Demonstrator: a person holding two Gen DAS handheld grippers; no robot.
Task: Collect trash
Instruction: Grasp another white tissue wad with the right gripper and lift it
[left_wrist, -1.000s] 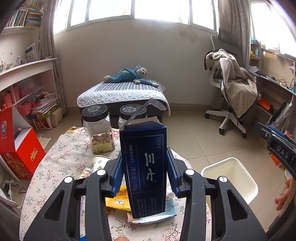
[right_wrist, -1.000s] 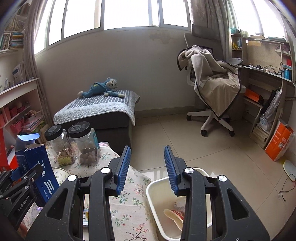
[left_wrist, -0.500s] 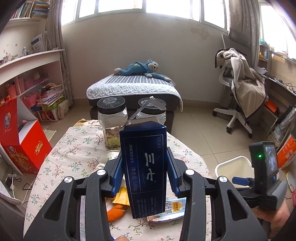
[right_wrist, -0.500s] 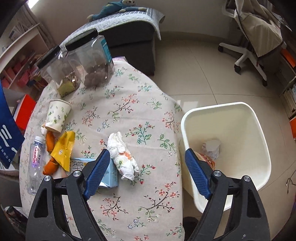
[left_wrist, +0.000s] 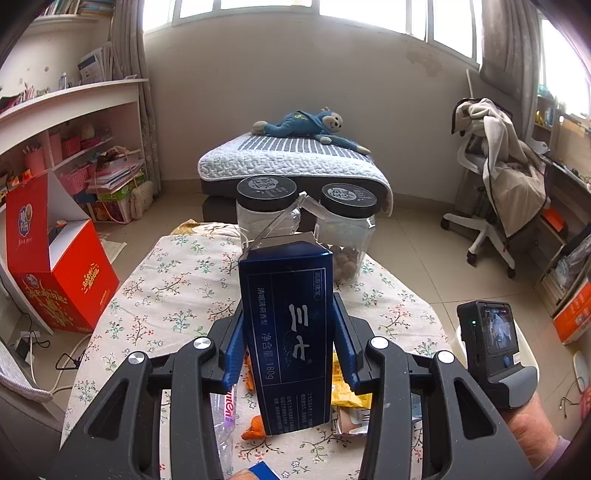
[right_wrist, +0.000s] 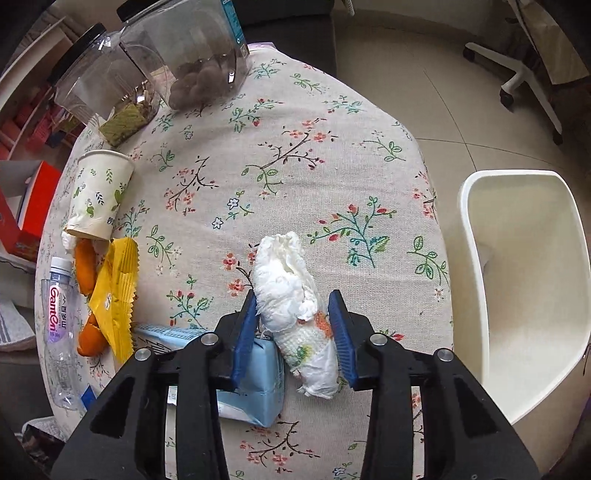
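Note:
My left gripper is shut on a tall dark blue carton, held upright above the flowered table. My right gripper points steeply down at the table. Its jaws are closing on a crumpled white tissue that lies on the cloth, and both blue pads touch its sides. The white bin stands on the floor right of the table edge. A light blue packet lies just left of the tissue, under the left finger.
At the table's left lie a paper cup, orange peel, a yellow wrapper and a plastic bottle. Two black-lidded jars stand at the far edge. An office chair and a red box are on the floor.
The right gripper tipped from facing the room to pointing down, spread wide over the table, dropped and closed around the tissue. The left gripper slid sideways with the carton.

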